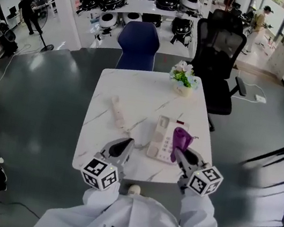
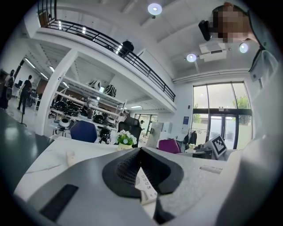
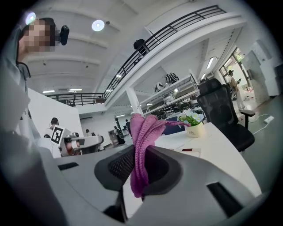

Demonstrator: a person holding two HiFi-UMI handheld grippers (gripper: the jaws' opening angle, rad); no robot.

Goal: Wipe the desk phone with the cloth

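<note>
Being pinched in the right gripper's [image 1: 180,153] jaws, the cloth [image 1: 182,139] is being poised at the desk phone's [image 1: 162,138] right edge, with lowering onto the keys likely needed next, while the left gripper [image 1: 125,146], jaws pressed together and empty, is being held left of it.

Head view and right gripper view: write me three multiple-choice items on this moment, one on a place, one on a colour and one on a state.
1. Where does the handset lie?
A. In its cradle
B. On the table, left of the desk phone
C. On the floor

2. What colour is the cloth?
A. Purple
B. Yellow
C. White

3. What state is the right gripper in?
A. Open and empty
B. Shut on the handset
C. Shut on the cloth

Answers:
1 B: the head view shows it lying apart from the phone's base.
2 A: both views show it purple.
3 C: its jaws pinch the cloth, which hangs down between them.
</note>
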